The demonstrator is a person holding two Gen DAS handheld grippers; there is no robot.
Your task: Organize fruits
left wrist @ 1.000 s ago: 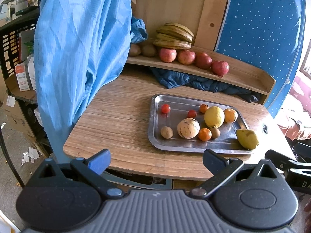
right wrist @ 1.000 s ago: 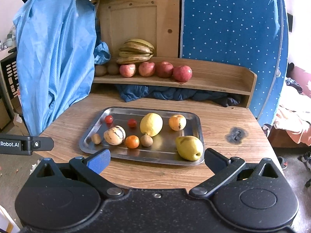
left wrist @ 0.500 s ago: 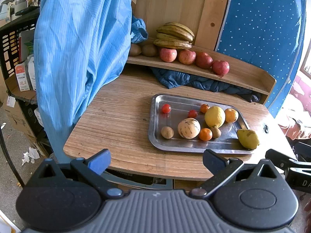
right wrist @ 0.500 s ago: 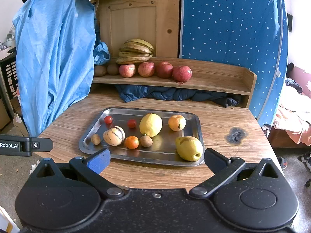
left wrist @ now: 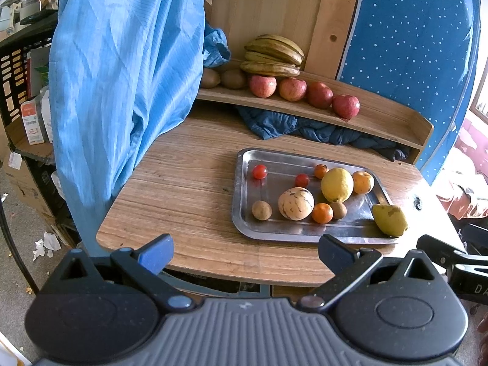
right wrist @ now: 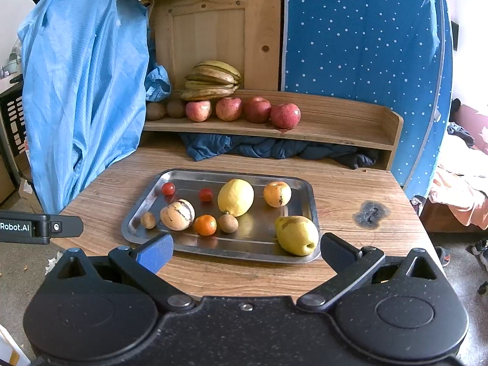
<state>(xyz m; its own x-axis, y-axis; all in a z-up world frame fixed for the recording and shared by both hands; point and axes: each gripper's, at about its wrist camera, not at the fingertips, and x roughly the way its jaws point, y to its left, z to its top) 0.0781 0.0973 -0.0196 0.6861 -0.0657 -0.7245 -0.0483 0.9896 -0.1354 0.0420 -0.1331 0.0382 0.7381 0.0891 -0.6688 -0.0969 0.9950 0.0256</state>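
A metal tray (left wrist: 244,164) (right wrist: 152,192) lies on the wooden table. It holds a lemon (right wrist: 235,197), a yellow pear (right wrist: 296,235), a striped melon (right wrist: 177,214), an orange (right wrist: 277,194), a small tangerine (right wrist: 205,225), cherry tomatoes (right wrist: 168,188) and small brown fruits (right wrist: 228,223). On the back shelf (right wrist: 335,122) lie bananas (right wrist: 212,80), several red apples (right wrist: 257,109) and kiwis (right wrist: 155,110). My left gripper (left wrist: 245,250) and right gripper (right wrist: 245,248) both stand open and hold nothing, short of the table's front edge.
A blue garment (left wrist: 122,70) hangs over the table's left side. Dark blue cloth (right wrist: 274,148) is bunched under the shelf. A burn mark (right wrist: 370,213) marks the table right of the tray. A black crate with boxes (left wrist: 21,70) stands at left.
Both grippers have crept slightly toward the table; the tray sits a touch lower in the views. No fruit has moved.
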